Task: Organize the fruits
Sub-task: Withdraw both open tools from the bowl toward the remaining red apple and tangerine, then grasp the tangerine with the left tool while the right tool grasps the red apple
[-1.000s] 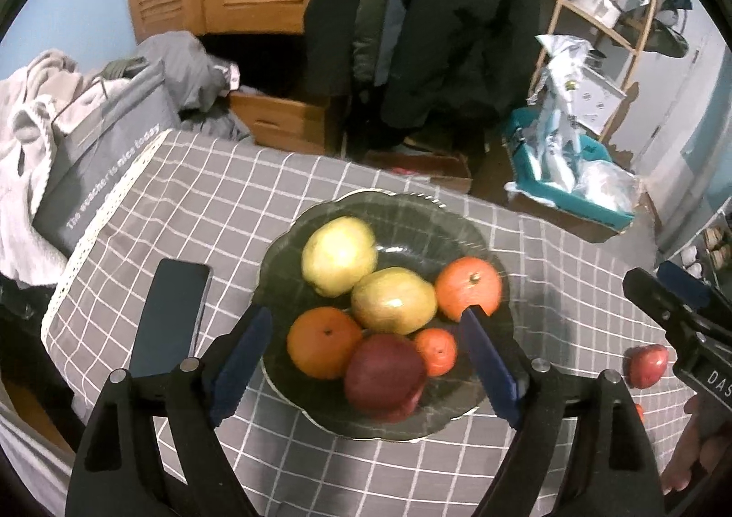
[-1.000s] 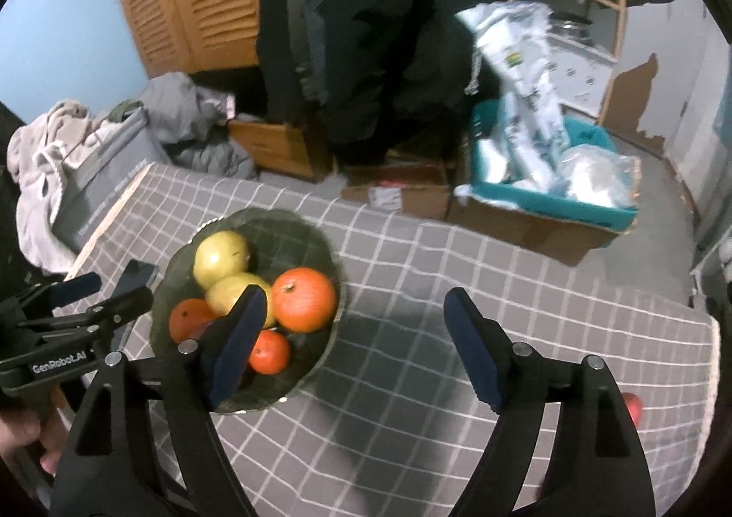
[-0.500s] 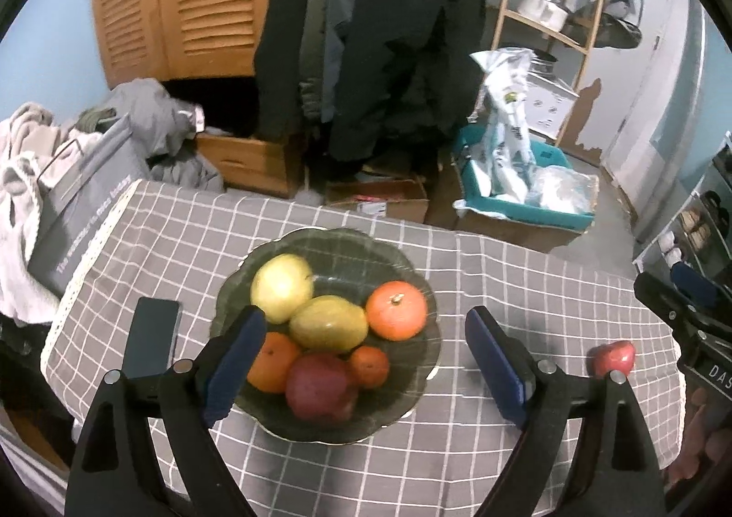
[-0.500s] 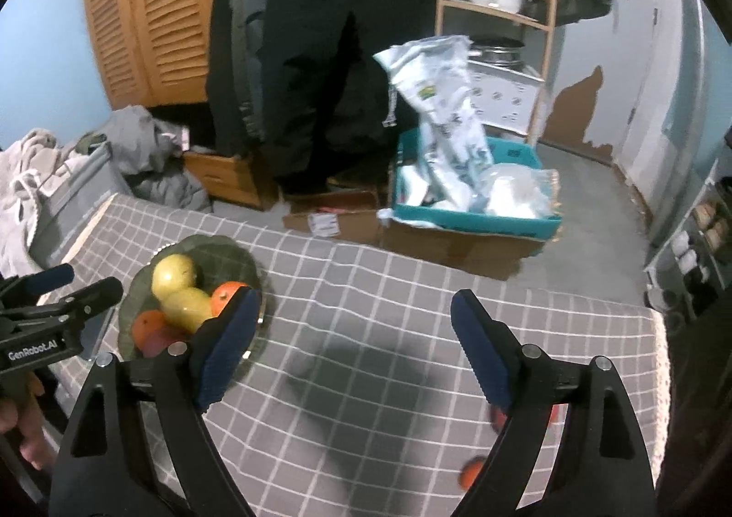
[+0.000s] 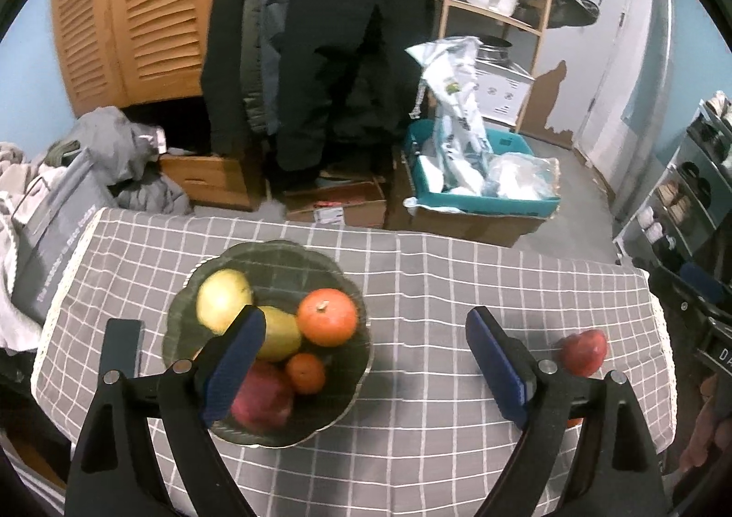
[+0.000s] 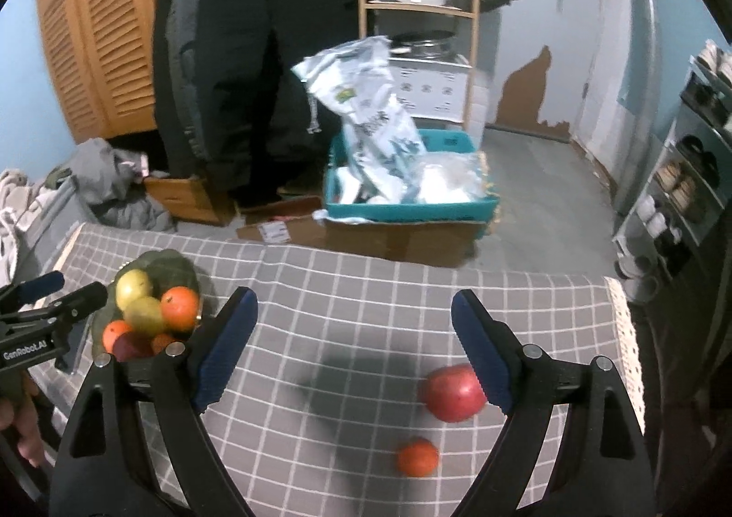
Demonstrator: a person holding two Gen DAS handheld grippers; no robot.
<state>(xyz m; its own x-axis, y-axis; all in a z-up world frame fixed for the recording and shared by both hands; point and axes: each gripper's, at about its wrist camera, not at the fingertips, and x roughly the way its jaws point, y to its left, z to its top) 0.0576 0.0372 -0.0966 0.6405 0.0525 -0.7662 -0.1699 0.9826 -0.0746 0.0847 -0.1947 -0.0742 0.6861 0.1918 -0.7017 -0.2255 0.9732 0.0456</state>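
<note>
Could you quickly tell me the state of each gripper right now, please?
Left gripper: open, holding nothing.
Right gripper: open, holding nothing.

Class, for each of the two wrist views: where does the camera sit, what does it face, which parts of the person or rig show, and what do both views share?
Left wrist: rides the open left gripper, looking down at the dark green scalloped glass bowl of fruit; the right gripper shows at the right edge.
Right wrist: rides the open right gripper, facing the loose red apple and small orange; the left gripper and fingers show at the left.
Shared: the bowl, the apple, the grey checked tablecloth.
</note>
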